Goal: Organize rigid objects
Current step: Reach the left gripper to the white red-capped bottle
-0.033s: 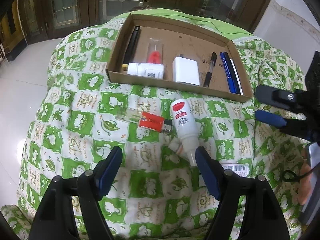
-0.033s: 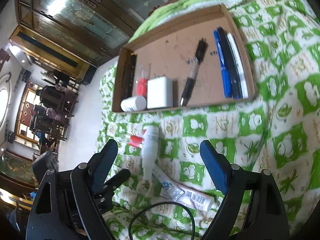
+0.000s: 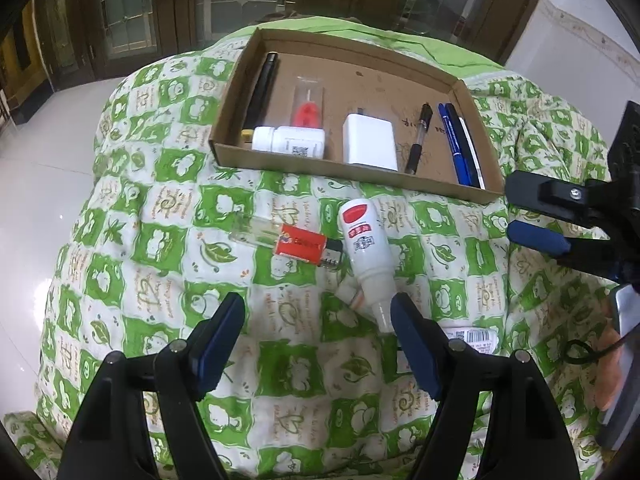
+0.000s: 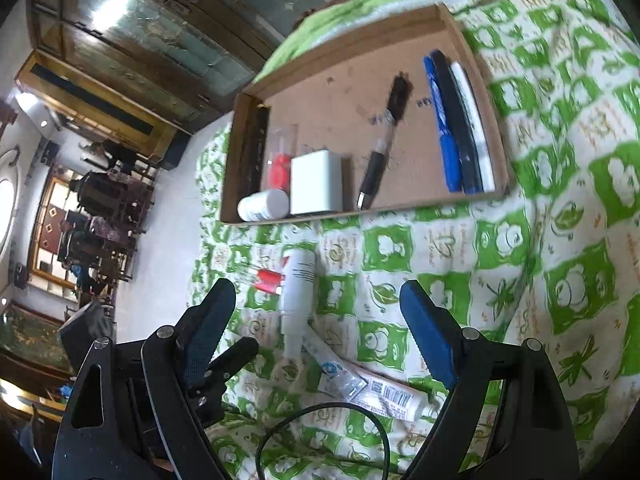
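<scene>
Nearest, the left tongs (image 3: 318,340) and right tongs (image 4: 316,322) both gape wide, holding nothing. Just ahead on the quilt (image 3: 160,240) lies the white bottle (image 3: 366,256), likely light, stiff and slick; its broad body looks the better hold than its neck. Beyond, the cardboard tray (image 3: 280,162) holds pens.

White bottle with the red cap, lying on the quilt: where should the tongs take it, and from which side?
Grip the white bottle across its wide cylindrical body, just below the red label, coming from above with the left tongs, which are open just short of it. It lies flat, narrow nozzle toward the tongs, and the nozzle tapers, so it would likely slip. The red-labelled lighter crowds one side; the other side is freer.
</scene>
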### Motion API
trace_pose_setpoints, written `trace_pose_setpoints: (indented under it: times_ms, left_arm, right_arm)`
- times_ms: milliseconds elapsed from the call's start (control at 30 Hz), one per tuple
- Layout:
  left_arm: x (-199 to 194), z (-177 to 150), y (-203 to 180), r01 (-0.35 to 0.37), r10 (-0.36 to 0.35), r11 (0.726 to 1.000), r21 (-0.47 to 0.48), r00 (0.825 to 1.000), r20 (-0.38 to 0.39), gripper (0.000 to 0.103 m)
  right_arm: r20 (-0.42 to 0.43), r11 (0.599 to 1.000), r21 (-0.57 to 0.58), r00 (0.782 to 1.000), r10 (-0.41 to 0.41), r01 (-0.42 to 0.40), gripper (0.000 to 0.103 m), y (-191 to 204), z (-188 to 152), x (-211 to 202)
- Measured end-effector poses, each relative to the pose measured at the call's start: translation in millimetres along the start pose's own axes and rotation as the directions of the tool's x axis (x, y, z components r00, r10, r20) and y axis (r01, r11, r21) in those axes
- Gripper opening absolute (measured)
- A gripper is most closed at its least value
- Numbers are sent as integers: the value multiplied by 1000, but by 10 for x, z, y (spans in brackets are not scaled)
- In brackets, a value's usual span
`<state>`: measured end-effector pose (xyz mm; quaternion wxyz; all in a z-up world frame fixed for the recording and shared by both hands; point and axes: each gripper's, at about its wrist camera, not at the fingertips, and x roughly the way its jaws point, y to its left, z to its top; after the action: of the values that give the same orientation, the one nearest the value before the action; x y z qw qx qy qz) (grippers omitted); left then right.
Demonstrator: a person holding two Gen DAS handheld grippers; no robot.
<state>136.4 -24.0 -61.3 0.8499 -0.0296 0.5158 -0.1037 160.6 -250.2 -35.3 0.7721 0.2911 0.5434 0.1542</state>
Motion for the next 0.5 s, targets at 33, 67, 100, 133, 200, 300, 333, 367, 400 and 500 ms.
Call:
trace_pose_setpoints:
  times_ms: [33, 67, 100, 133, 200, 300, 333, 367, 400, 500]
  left_arm:
    - [19, 28, -27, -5, 5, 1000, 10, 1000, -5, 76]
    - [34, 53, -45, -5, 5, 1000, 14, 1000, -7, 76]
    - [52, 86, -67, -4, 4, 1000, 17, 1000, -9, 76]
    - [70, 124, -93, -1, 1, 1000, 19, 1000, -9, 76]
    - [117, 209, -164, -9, 9, 999, 32, 1000, -9, 76]
    - [198, 301, -266, -31, 32, 998, 54, 999, -8, 76]
    - [252, 337, -309, -43, 44, 997, 61, 999, -15, 75]
    - [292, 355, -335, -48, 49, 997, 66, 999, -22, 75]
    - [334, 368, -355, -52, 54, 996, 71, 998, -31, 75]
    - [470, 394, -402, -59, 65, 995, 84, 996, -68, 58]
  right_arm:
    - [-2, 1000, 15, 1000, -2, 2, 85, -14, -2, 20]
    - [-2, 1000, 31, 1000, -2, 2, 85, -44, 4, 31]
    - [-2, 999, 37, 1000, -4, 5, 85, -57, 9, 34]
    - [0, 999, 42, 1000, -9, 9, 85, -74, 16, 35]
    - [11, 998, 58, 1000, -15, 15, 85, -119, 29, 15]
    - [27, 995, 95, 999, -18, 15, 85, -210, 57, -11]
    - [29, 995, 102, 999, -19, 16, 85, -225, 62, -19]
    - [31, 993, 114, 999, -22, 18, 85, -258, 69, -19]
    - [33, 992, 121, 999, -24, 20, 85, -269, 77, -14]
    - [38, 992, 120, 999, -35, 30, 85, -287, 83, -36]
